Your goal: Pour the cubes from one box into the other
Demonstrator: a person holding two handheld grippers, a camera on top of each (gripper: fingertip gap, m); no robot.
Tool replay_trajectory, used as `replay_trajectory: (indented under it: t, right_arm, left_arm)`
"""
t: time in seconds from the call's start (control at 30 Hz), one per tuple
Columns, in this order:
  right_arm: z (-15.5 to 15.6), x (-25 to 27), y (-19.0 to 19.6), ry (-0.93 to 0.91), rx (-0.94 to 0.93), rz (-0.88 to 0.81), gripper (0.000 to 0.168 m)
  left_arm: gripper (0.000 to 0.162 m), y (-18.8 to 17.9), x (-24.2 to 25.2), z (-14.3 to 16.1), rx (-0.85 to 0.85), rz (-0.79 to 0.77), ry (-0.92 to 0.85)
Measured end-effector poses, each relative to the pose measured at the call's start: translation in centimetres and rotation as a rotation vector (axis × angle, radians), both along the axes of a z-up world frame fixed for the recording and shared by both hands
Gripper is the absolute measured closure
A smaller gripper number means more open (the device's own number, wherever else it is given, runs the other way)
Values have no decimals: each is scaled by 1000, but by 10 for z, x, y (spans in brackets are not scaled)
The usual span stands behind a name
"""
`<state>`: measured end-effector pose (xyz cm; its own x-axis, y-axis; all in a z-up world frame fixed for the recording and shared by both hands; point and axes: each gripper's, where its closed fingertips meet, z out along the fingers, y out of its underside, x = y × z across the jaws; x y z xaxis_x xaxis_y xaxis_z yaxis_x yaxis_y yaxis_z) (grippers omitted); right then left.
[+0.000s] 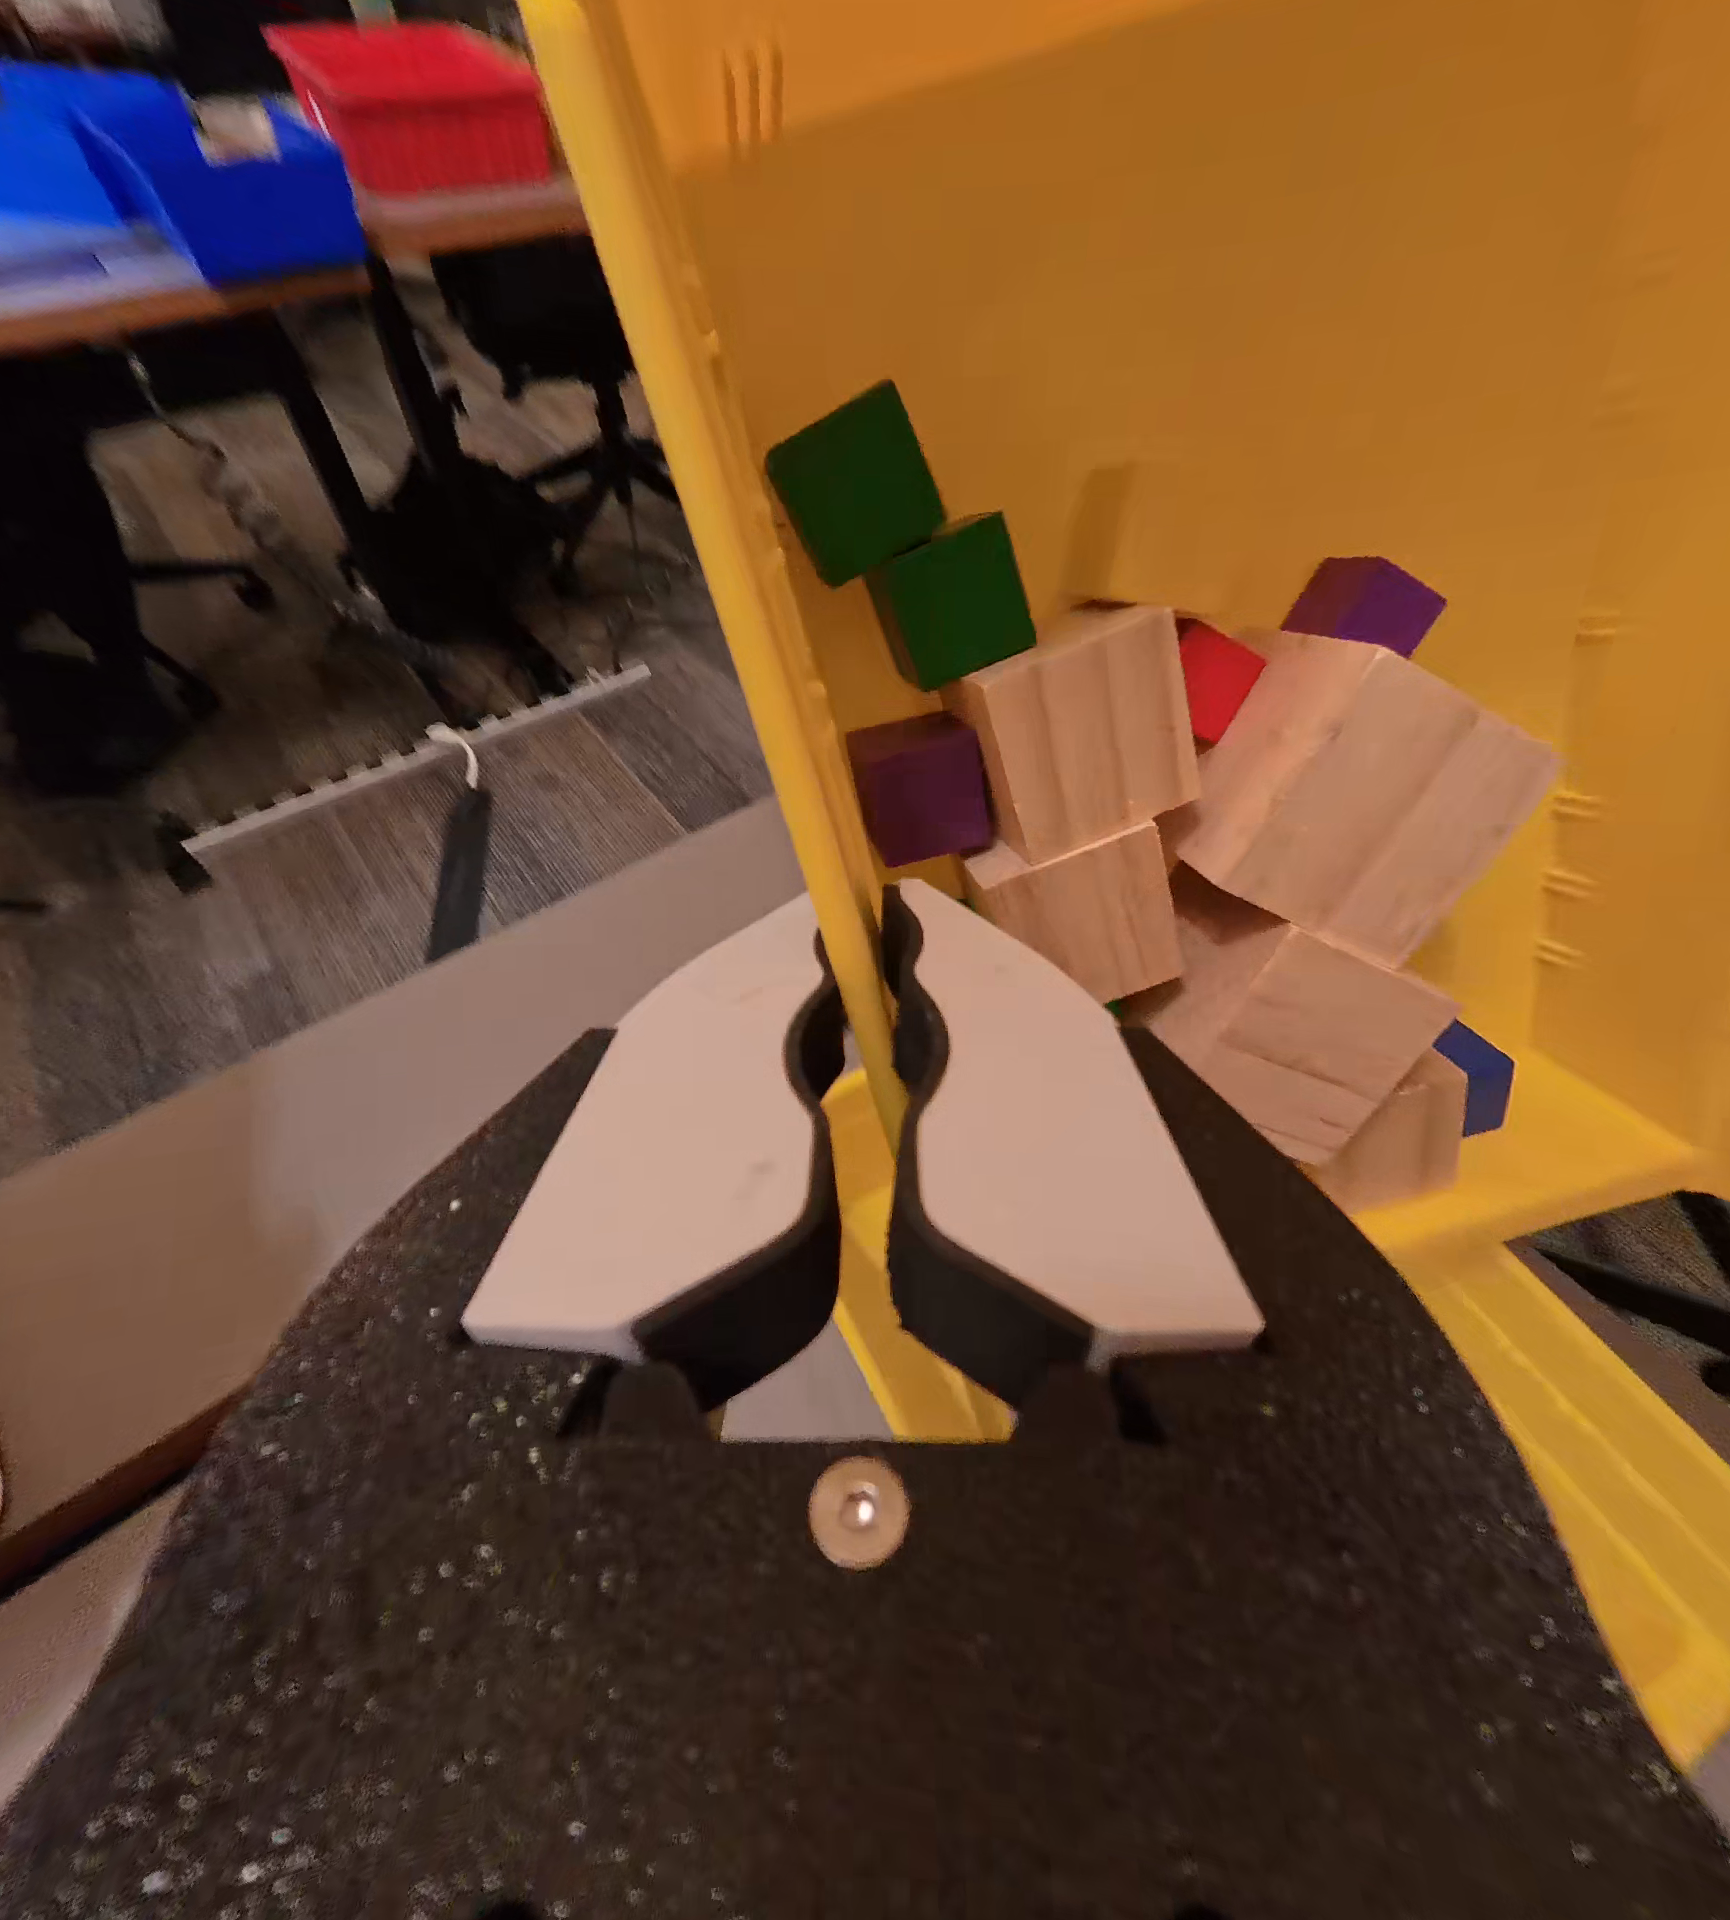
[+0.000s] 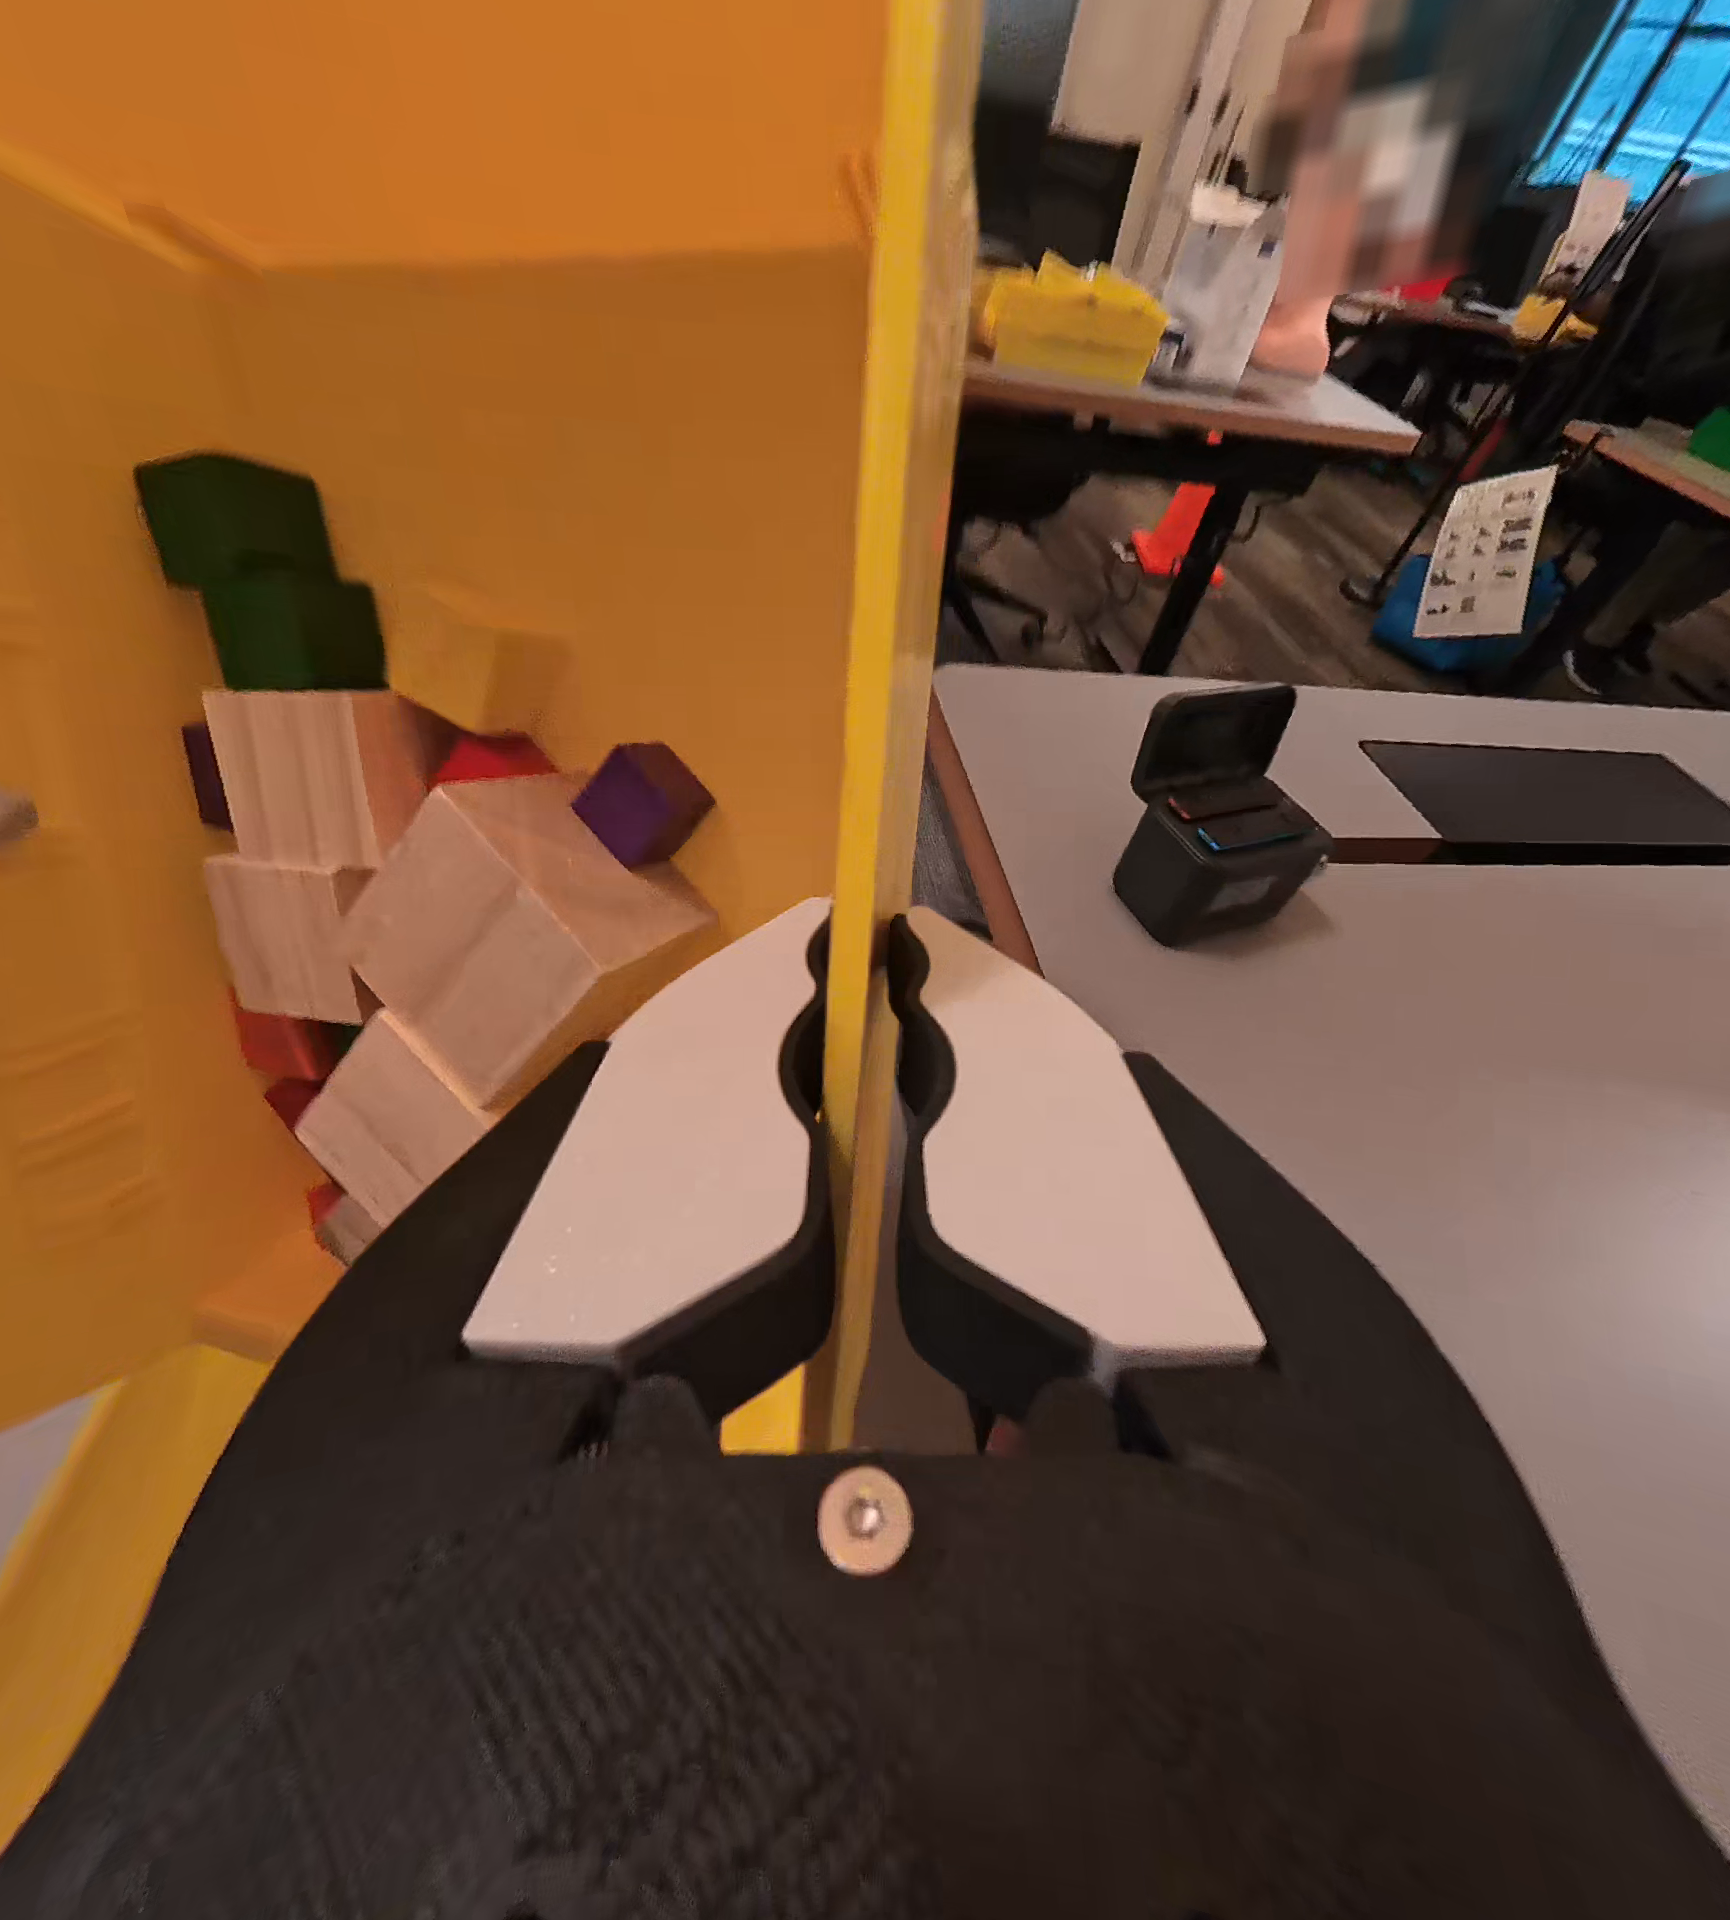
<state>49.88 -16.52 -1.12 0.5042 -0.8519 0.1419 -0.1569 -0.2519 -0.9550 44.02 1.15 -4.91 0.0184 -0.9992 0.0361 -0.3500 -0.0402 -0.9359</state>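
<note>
1. Clearly tipped up on its side, the yellow plastic box (image 1: 1204,312) (image 2: 528,416) rises just ahead of both claws, with a heap of wooden cubes (image 1: 1256,831) (image 2: 487,914) slumped into its lower corner: large pale unpainted ones, plus small green, purple, red and blue ones.
2. Only the left wrist view shows blue bins (image 1: 165,177) and a red basket (image 1: 414,104) on a far table beyond that claw; only the right wrist view shows a grey tabletop (image 2: 1412,1143) beside its claw, bearing a small open black case (image 2: 1219,821) and a flat black pad (image 2: 1557,795).
3. Nearly together, the left gripper (image 1: 866,935) pinches the box's thin left rim between its fingertips.
4. Likewise, the right gripper (image 2: 859,935) is clamped on the opposite rim.
</note>
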Motion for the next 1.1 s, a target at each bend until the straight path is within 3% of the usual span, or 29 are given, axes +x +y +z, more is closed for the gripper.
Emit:
replay_trajectory:
  t: [0.13,0.4,0.53,0.9,1.1]
  right_arm:
    - [-4,10,-7,-33,208,20,161]
    - [-36,19,-7,-44,334,66,160]
    - [-34,20,4,-69,281,100,160]
    - [-15,25,14,-165,351,136,160]
    - [-19,24,14,-188,318,139,161]
  left_arm:
    - [158,-6,5,12,108,27,-126]
    - [158,-8,8,-3,229,70,-199]
    - [158,0,6,-10,184,99,-238]
    - [158,9,5,2,176,110,-342]
    - [159,9,4,6,180,140,-376]
